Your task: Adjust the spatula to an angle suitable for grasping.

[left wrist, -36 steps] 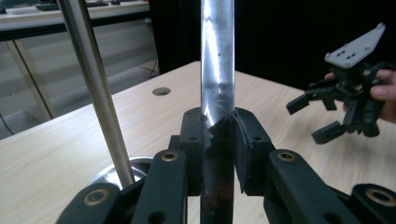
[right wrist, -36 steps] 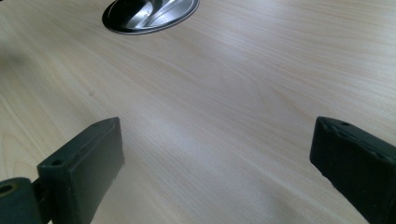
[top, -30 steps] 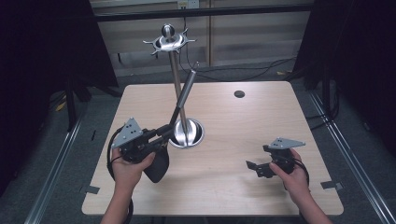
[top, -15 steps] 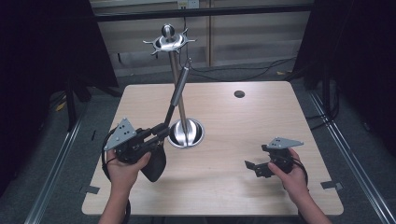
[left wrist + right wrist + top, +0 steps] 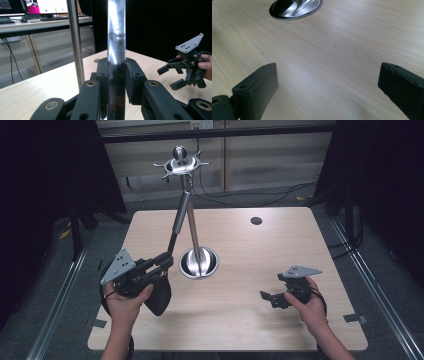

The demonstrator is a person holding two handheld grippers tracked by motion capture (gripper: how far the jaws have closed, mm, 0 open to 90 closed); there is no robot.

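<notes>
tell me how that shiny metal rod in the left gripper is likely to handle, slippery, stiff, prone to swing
Probably stiff: the metal rod stays straight along its length. Likely slippery, since its surface looks polished and mirror-like between the left gripper pads, which are shut on it. It reaches up toward the stand top, so it may tend to swing or lever in the grip.

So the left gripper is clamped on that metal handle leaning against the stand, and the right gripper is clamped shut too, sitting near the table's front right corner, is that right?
Not quite. The left gripper is indeed shut on the handle by the stand, but the right gripper is open, not shut. The right gripper view shows its jaws wide apart over bare table, holding nothing.
</notes>
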